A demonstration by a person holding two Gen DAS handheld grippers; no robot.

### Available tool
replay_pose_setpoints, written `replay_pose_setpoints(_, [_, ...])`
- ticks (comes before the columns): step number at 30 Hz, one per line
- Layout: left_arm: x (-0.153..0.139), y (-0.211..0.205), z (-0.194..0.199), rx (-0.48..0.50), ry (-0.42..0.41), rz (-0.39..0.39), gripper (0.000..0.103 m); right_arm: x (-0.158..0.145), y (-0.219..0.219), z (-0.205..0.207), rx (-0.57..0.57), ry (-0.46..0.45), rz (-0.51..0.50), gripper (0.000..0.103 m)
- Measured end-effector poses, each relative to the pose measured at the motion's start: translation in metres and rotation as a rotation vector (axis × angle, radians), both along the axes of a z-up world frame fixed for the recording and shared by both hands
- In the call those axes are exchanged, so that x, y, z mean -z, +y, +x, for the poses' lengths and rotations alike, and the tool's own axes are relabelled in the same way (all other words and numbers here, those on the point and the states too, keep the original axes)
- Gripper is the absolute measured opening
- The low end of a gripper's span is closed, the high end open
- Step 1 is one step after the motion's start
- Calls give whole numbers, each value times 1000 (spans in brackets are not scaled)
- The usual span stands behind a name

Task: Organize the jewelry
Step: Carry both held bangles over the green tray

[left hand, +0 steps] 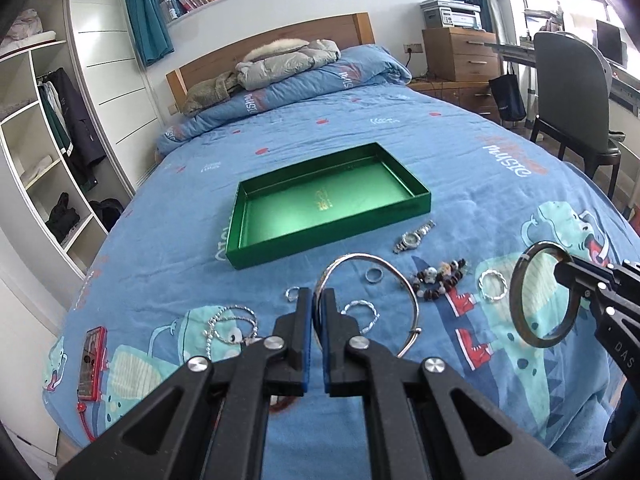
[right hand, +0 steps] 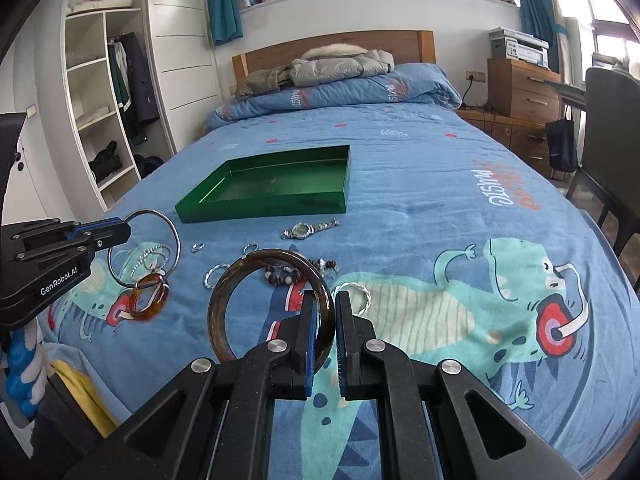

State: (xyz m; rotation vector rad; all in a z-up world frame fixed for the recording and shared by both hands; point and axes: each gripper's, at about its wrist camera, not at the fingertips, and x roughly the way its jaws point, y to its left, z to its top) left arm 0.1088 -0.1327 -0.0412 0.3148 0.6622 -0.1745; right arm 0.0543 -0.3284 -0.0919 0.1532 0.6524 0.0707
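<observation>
Two grippers up over the bed, both w/ rings in their jaws. Left gripper [left hand: 316,304], bottom centre of its own view, pinches a thin silver bangle [left hand: 404,296] that hangs clear of the sheet. Right gripper [right hand: 325,308], bottom centre of the right-wrist view, is clamped on a dark brown bangle [right hand: 224,292], loop out to the left.

Bed takes most of both frames: blue sheet [left hand: 400,140] w/ teal dinosaur prints and red/orange lettering. Green tray [left hand: 328,200] sits mid-frame, nothing inside. Just below its right corner, a wristwatch [left hand: 412,238]. Lower down, a small ring [left hand: 374,276], bead bracelet [left hand: 440,276], twisted silver hoops and a silver chain [left hand: 228,324] at lower left. Amber ring [right hand: 150,296] at left of the right-wrist view.

Room: wooden headboard [left hand: 280,40] and a grey jacket [left hand: 288,60] on the folded duvet, top centre. Open wardrobe [left hand: 48,140] w/ hanging clothes, left. Bookshelf along the top, teal curtains, wooden drawers w/ printer, chair upper right.
</observation>
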Motion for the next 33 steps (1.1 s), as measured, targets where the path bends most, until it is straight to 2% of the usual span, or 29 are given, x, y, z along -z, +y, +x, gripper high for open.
replay_pose_setpoints(7, [-23,19,61,-46,-40,-43,3,-37,-2,60,-16,-59,13,9])
replay_pose_setpoints(12, [-26,30,120,-82,-66,-50,3,-44,1,133,-9,-68,42,9])
replay_pose_setpoints(18, [-10,28,197,-99,-55,-33,3,-26,8,221,10,-29,56,9])
replay_pose_setpoints(22, [8,20,235,-102,-32,-30,3,-9,12,266,23,1,58,9])
replay_pose_setpoints(26, [30,14,262,-107,12,-44,3,9,15,296,35,36,64,9])
replay_pose_setpoints(33, [65,8,297,-133,112,-79,3,34,18,326,50,119,14,9])
